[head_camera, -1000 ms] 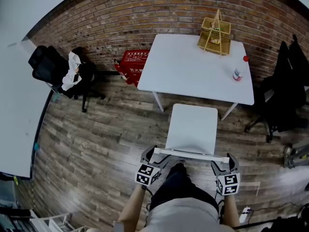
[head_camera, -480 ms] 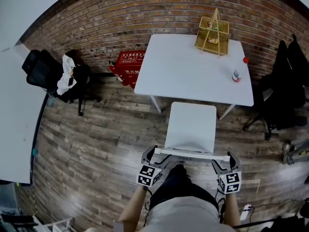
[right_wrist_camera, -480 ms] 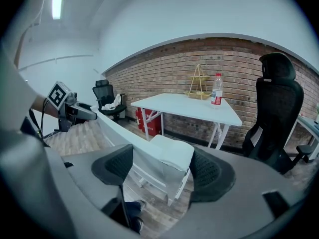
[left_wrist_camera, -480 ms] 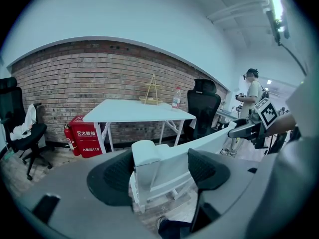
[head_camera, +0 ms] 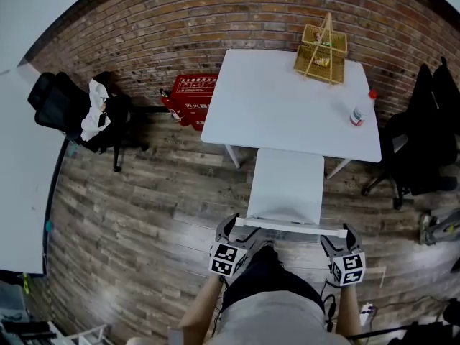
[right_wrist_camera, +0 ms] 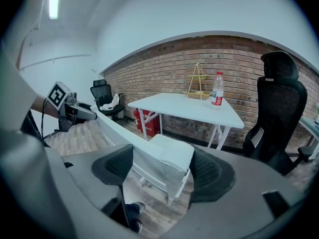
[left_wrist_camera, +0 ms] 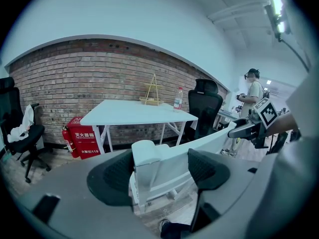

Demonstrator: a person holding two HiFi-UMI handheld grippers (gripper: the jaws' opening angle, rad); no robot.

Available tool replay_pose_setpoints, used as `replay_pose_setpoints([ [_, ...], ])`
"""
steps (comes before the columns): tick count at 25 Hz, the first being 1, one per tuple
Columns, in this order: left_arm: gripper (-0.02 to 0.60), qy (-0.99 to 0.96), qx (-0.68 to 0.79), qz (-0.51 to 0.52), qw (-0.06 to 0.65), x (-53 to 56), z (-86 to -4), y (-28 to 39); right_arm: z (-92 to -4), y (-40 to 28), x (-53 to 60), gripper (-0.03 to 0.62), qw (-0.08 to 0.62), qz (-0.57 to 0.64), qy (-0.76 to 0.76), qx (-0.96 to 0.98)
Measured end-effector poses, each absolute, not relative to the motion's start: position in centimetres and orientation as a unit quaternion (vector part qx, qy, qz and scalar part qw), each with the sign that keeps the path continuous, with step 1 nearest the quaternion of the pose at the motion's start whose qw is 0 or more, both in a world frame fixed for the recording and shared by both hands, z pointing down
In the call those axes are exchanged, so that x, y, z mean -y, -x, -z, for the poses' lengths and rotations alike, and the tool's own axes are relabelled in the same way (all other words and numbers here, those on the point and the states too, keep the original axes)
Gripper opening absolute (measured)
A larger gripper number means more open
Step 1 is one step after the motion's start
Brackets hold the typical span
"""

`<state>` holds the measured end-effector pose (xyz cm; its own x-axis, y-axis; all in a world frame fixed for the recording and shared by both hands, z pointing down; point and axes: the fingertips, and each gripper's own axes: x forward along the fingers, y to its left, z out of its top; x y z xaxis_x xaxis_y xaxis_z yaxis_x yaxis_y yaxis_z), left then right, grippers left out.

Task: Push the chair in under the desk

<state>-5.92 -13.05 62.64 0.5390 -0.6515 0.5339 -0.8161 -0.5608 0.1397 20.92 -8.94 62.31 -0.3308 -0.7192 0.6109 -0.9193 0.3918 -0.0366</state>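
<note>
Kept left gripper [head_camera: 236, 230] and right gripper [head_camera: 339, 237] clenched on the two ends of the chair [head_camera: 289, 185] backrest. Slid the seat forward over the last second, tucking its front edge just beneath the near edge of the desk [head_camera: 280, 106]. Judged only partly in; more pushing needed.

The chair [head_camera: 287, 185] has slid forward toward the wall, and its seat's far edge now lies under the desk [head_camera: 280, 103]

This looks like an office or studio workroom. It has a bare brick wall [head_camera: 180, 6], a wood-plank floor [head_camera: 144, 214], a white desk [head_camera: 287, 106], black swivel office chairs [head_camera: 72, 113] and a red fire-extinguisher box [head_camera: 192, 99] against the wall.
</note>
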Motion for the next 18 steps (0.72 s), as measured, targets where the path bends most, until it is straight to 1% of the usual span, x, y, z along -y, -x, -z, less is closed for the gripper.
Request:
replay_pose_setpoints([
  [18, 0.347, -0.859, 0.427, -0.213, 0.184, 16.0, -63.1, 6.2, -62.3, -20.7, 11.6, 0.354, 0.268, -0.193, -0.518, 0.789],
])
